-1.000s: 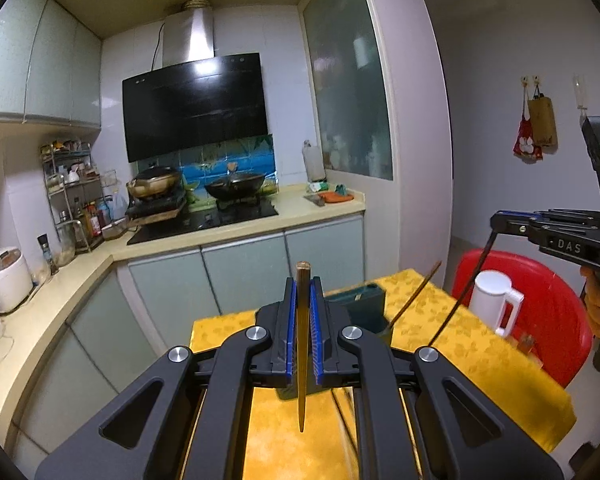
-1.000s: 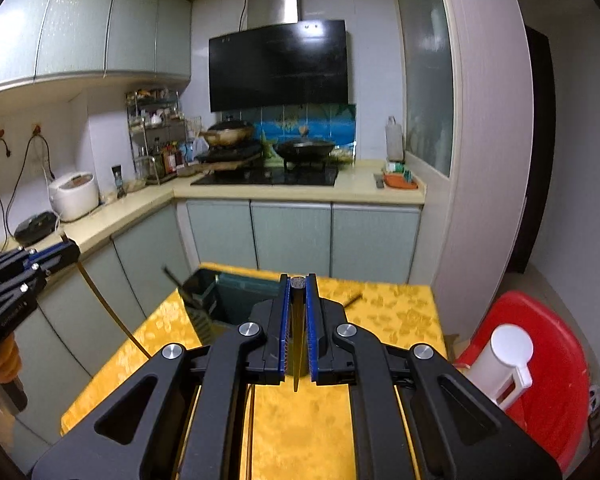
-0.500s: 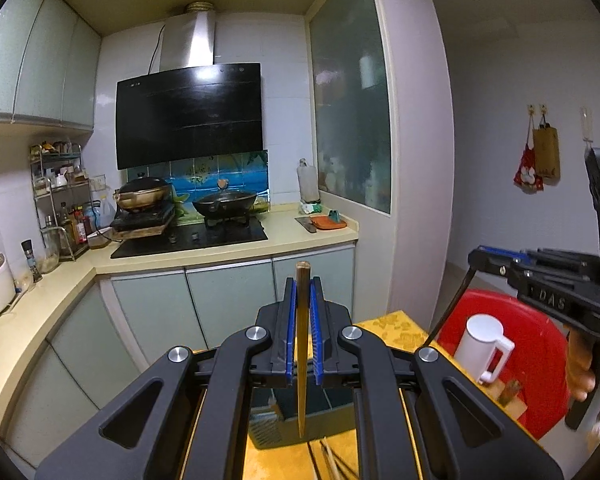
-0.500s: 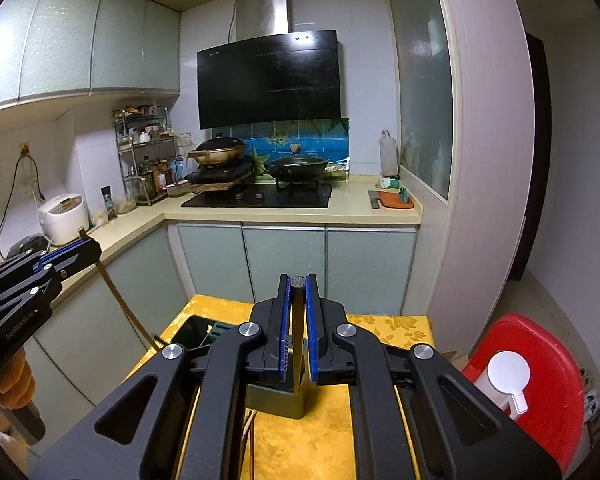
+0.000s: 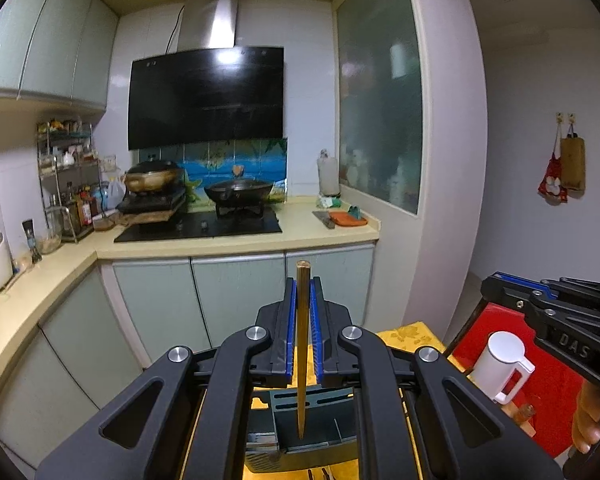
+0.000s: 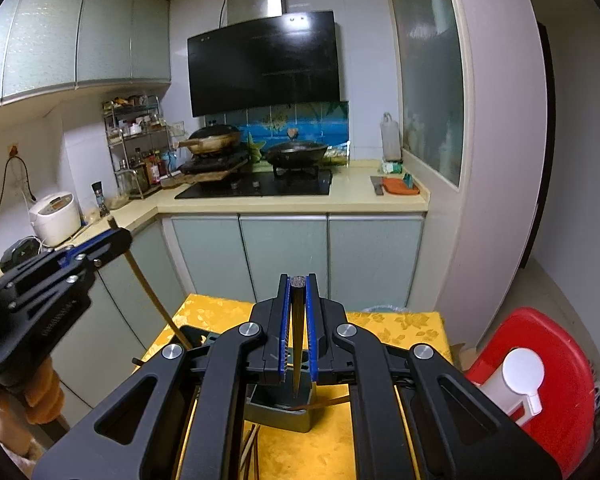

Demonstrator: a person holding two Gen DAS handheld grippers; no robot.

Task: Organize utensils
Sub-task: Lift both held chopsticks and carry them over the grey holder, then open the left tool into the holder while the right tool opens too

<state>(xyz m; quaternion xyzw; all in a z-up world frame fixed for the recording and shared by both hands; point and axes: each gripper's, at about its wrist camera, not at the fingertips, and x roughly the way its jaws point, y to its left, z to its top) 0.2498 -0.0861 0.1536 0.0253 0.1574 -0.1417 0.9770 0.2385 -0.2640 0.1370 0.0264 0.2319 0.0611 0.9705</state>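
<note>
L gripper [image 5: 303, 316] was clamped on a brown chopstick [image 5: 302, 344] w/ its tip hanging just over the grey utensil holder [image 5: 312, 432]; R gripper [image 6: 298, 312] was likewise clamped on a dark chopstick [image 6: 297, 344], tip over the same holder. Vs a sec ago both had come fwd across the yellow table [image 6: 396, 328], so the holder sat right under the tips instead of further off. Judged: carry about done, next is lowering & letting go; a few loose sticks [image 6: 250, 446] by the holder were left to collect.
</note>
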